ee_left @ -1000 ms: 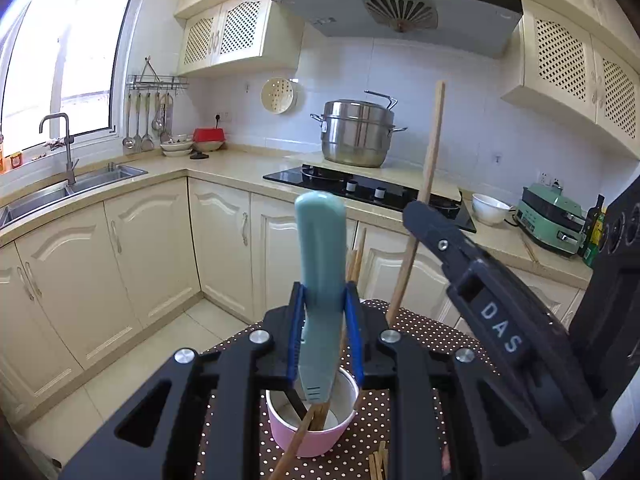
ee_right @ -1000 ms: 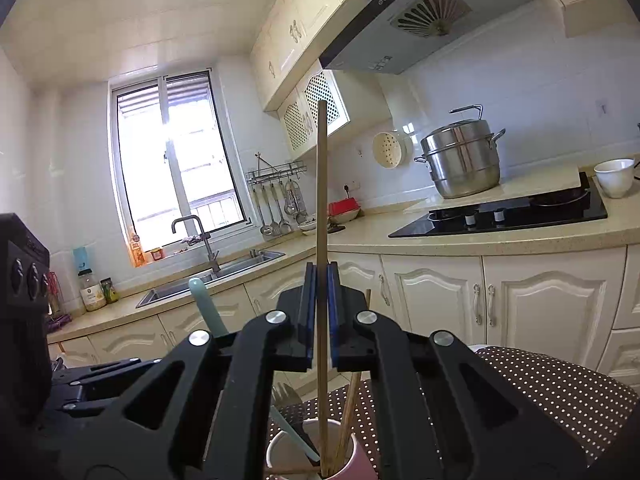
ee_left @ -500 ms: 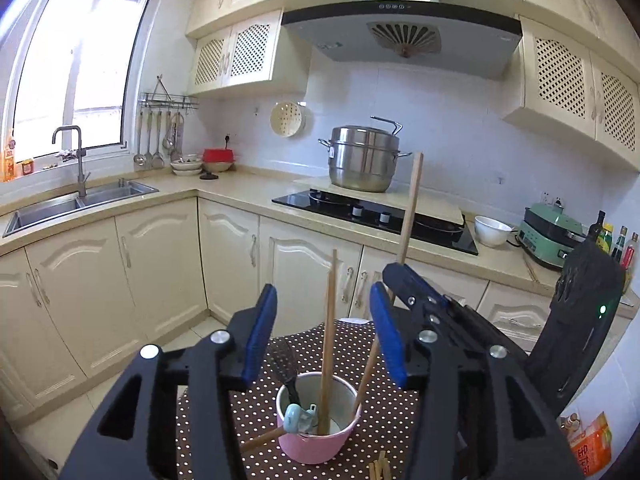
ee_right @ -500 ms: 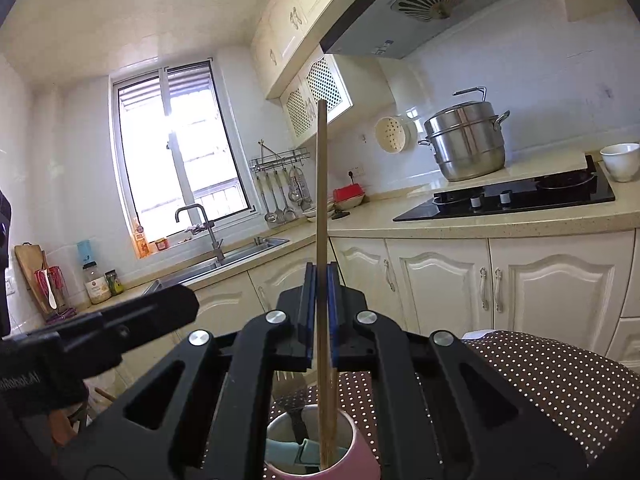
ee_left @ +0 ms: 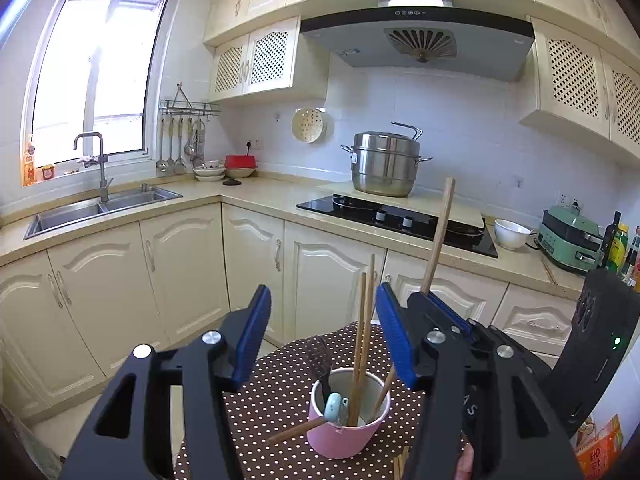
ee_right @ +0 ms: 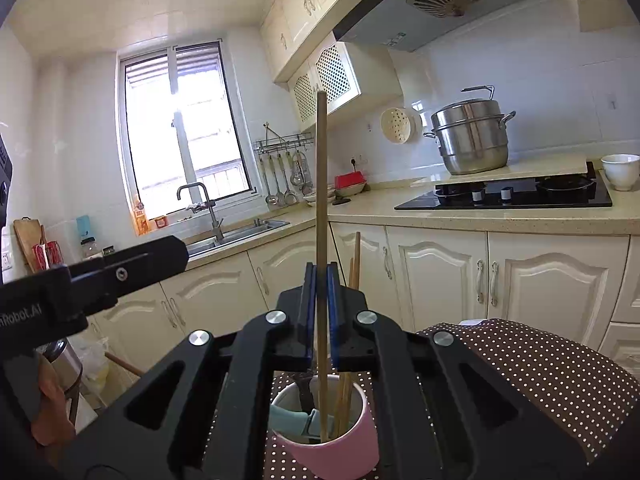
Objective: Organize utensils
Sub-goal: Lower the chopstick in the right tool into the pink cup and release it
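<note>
A: Lowering the wooden chopstick (ee_right: 321, 184) into the pink cup (ee_right: 334, 450) on the dotted cloth (ee_right: 540, 368), we keep the right gripper (ee_right: 321, 292) pinched on its middle.

B: It looks light, stiff and slick (we judge mid-shaft safest). Our left gripper (ee_left: 322, 334) is opening with nothing between its fingers, above the cup.

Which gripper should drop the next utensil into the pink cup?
Right. The right gripper is shut on a wooden chopstick with its tip inside the pink cup; the left gripper is opening, empty.
</note>
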A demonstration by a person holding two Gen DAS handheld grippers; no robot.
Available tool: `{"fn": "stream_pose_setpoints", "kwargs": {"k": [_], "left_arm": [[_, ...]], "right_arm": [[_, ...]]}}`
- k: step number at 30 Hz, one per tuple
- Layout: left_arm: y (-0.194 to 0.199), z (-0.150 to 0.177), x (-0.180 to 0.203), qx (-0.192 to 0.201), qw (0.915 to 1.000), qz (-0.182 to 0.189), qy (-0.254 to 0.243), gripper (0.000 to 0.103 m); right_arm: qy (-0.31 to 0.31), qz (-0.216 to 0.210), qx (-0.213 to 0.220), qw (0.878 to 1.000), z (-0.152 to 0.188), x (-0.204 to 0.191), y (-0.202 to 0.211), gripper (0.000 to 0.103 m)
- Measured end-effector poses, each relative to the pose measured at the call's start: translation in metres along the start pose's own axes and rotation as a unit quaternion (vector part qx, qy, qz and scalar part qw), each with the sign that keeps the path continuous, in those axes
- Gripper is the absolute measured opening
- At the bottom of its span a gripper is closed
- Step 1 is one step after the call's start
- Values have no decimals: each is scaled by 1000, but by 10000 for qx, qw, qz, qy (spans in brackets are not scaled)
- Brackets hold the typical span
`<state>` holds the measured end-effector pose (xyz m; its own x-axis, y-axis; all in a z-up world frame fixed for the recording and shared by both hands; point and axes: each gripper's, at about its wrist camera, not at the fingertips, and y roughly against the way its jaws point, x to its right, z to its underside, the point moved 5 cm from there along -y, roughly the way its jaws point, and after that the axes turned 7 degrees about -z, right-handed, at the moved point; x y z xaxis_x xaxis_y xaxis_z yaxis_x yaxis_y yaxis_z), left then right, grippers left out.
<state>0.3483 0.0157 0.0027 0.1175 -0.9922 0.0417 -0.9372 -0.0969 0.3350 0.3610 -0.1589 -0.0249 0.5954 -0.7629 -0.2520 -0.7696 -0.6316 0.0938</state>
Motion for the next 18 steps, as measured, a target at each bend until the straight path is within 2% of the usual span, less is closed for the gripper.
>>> {"fn": "stream_pose_setpoints", "kwargs": {"k": [4, 6, 7, 8, 9, 11, 18], "left_arm": [[4, -1, -6, -22, 10000, -59, 19, 56], [8, -1, -10, -5, 9999, -100, 24, 58], [11, -1, -13, 17, 9999, -138, 29, 60], [13, -2, -15, 38, 9999, -156, 32, 61], [16, -3, -16, 61, 9998, -169, 39, 62], [22, -3, -19, 90, 9998, -175, 45, 62], [49, -7, -25, 239, 9996, -171, 59, 64]], "right_arm": [[78, 35, -115, 9999, 3, -9, 1, 7], [132, 82, -155, 9998, 6, -13, 4, 12], [137, 84, -142, 9998, 6, -15, 6, 27], [125, 81, -99, 9998, 5, -16, 10, 51], [116, 65, -56, 9999, 4, -18, 14, 56], [159, 40, -120, 9998, 3, -24, 19, 54], [192, 96, 72, 9997, -8, -37, 48, 54]]}}
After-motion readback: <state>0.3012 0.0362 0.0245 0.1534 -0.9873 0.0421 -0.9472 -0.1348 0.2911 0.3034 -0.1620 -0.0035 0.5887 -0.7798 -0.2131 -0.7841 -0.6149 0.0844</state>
